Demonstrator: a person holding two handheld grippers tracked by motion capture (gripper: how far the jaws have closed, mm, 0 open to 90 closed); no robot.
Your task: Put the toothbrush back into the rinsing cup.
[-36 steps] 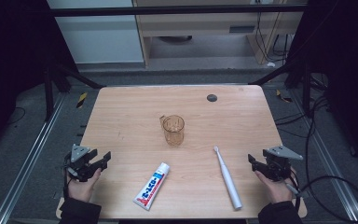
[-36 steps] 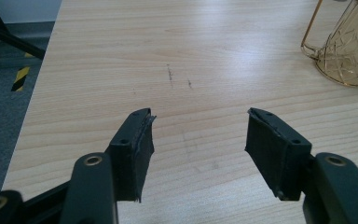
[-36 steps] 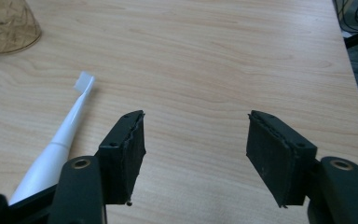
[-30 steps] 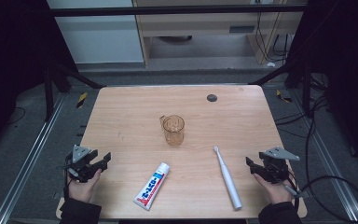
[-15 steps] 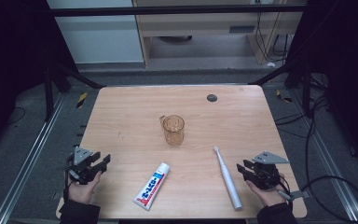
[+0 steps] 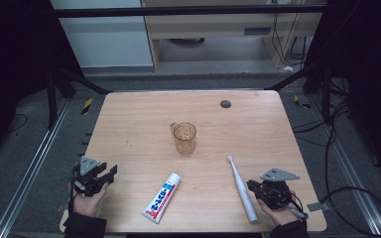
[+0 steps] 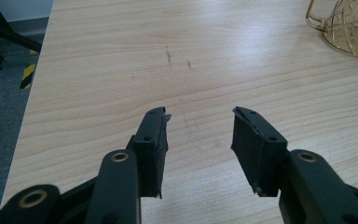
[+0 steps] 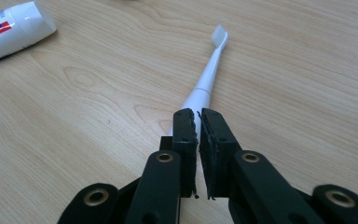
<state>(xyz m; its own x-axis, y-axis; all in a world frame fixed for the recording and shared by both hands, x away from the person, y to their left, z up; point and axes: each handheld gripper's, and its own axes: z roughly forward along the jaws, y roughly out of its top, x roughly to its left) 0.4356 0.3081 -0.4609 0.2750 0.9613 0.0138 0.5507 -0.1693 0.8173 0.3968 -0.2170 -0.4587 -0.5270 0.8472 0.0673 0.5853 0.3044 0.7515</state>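
Pale wooden desk (image 6: pixel 129 124) carries a cup (image 6: pixel 184 139), toothpaste (image 6: pixel 161 197) and a toothbrush (image 6: pixel 242 187). Right tongs (image 8: pixel 198 116) have just been closing, now together above the toothbrush handle, not gripping it. Left tongs (image 7: pixel 198 121) wait apart, empty. Nothing is lifted yet; picking up remains.

The table (image 6: pixel 129 124) is light wood with a fine, darker grain pattern and a small dark round disc (image 6: pixel 225 103) near its far edge. The toothbrush (image 6: pixel 241 189) is white throughout, bristles included. The toothpaste tube (image 6: pixel 161 198) is white with red and blue printed bands and a white cap. The cup (image 6: pixel 184 138) is transparent amber with a faceted line pattern. Each hand-held gripper, left (image 6: pixel 110 171) and right (image 6: pixel 250 185), is black with brass-coloured pivot rings and a grey top plate. The floor (image 6: pixel 25 148) is dark grey, bearing yellow-and-black striped markers (image 6: pixel 87 106).
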